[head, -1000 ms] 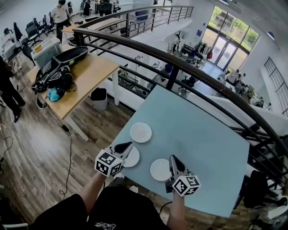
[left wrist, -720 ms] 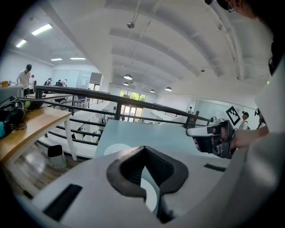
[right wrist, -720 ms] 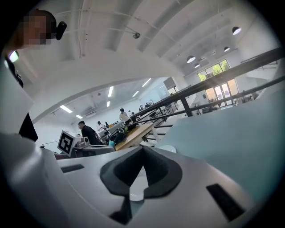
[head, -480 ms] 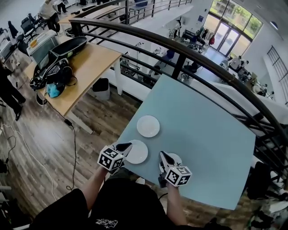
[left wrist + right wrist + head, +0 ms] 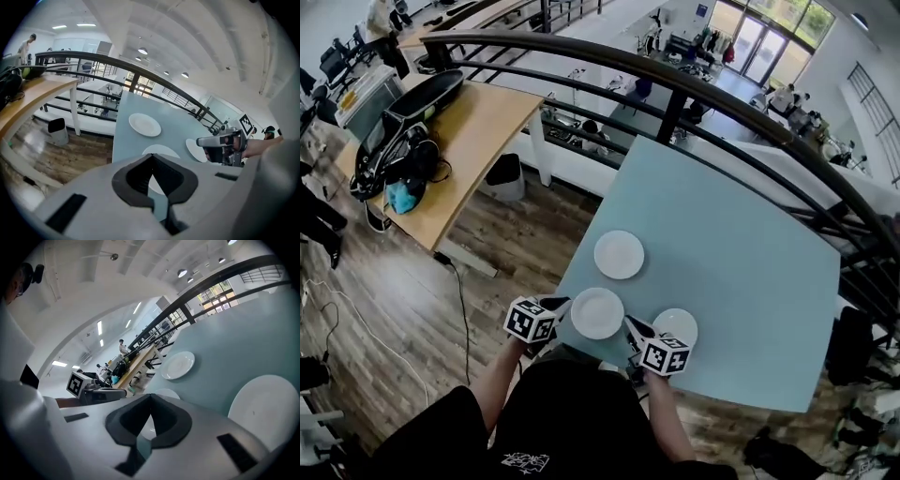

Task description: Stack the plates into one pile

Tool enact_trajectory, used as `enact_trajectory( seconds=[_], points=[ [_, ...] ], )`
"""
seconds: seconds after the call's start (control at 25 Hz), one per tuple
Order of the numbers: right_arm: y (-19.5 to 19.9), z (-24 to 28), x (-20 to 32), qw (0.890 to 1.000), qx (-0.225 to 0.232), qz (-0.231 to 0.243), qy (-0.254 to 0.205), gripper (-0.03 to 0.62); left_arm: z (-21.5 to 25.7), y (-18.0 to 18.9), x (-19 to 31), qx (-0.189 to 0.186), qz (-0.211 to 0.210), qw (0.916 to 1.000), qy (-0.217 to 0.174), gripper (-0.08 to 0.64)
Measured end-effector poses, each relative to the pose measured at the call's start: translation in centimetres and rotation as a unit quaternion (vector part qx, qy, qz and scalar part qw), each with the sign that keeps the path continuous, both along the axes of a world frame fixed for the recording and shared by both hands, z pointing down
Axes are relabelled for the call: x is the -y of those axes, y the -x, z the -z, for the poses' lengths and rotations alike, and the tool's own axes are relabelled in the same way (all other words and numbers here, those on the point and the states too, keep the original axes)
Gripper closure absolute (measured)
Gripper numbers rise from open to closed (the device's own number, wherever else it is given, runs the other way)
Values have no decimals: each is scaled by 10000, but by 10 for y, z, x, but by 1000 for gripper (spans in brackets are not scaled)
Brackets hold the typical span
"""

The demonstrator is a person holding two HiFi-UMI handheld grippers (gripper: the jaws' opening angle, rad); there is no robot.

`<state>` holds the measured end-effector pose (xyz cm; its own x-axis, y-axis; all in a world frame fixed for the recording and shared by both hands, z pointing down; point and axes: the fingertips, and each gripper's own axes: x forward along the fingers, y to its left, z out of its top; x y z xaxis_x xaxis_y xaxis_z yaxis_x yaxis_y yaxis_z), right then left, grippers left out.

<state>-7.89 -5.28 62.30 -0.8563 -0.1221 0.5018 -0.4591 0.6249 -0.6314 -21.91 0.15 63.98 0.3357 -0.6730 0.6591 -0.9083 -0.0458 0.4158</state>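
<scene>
Three white plates lie apart on the pale blue table (image 5: 741, 253): a far plate (image 5: 619, 254), a middle plate (image 5: 597, 312) by the near edge, and a right plate (image 5: 675, 328). My left gripper (image 5: 559, 303) hovers just left of the middle plate, shut and empty. My right gripper (image 5: 631, 325) sits between the middle and right plates, shut and empty. The left gripper view shows the shut left gripper (image 5: 151, 156) pointing at the middle plate (image 5: 161, 150), with the far plate (image 5: 145, 124) beyond. In the right gripper view, the right gripper (image 5: 150, 395) is shut, with the right plate (image 5: 265, 408) beside it.
A black railing (image 5: 675, 75) curves behind the table. A wooden desk (image 5: 459, 131) with bags stands to the left, over wood floor. The table's near edge (image 5: 609, 361) runs right under both grippers.
Both grippers have sunk and drawn back toward the table's near edge, off the plates they hung over. The plates have not moved. Both stay shut.
</scene>
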Motion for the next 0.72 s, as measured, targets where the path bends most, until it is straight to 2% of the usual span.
enact_trajectory(
  seconds=[0.2, 0.36, 0.52, 0.72],
  points=[
    [3, -25, -2, 9995, -214, -140, 200, 586, -19, 11, 3, -217, -197, 9993, 213, 552],
    [3, -41, -1, 9978, -308, -357, 471, 585, -39, 19, 7, -577, -205, 9968, 505, 551],
    [2, -51, -1, 9952, -386, -641, 637, 584, -55, 24, 6, -1118, -192, 9902, 811, 551],
    [-11, -69, 1, 9895, -497, -965, 955, 583, -67, 13, 11, -1585, -375, 9813, 1022, 549]
  ],
)
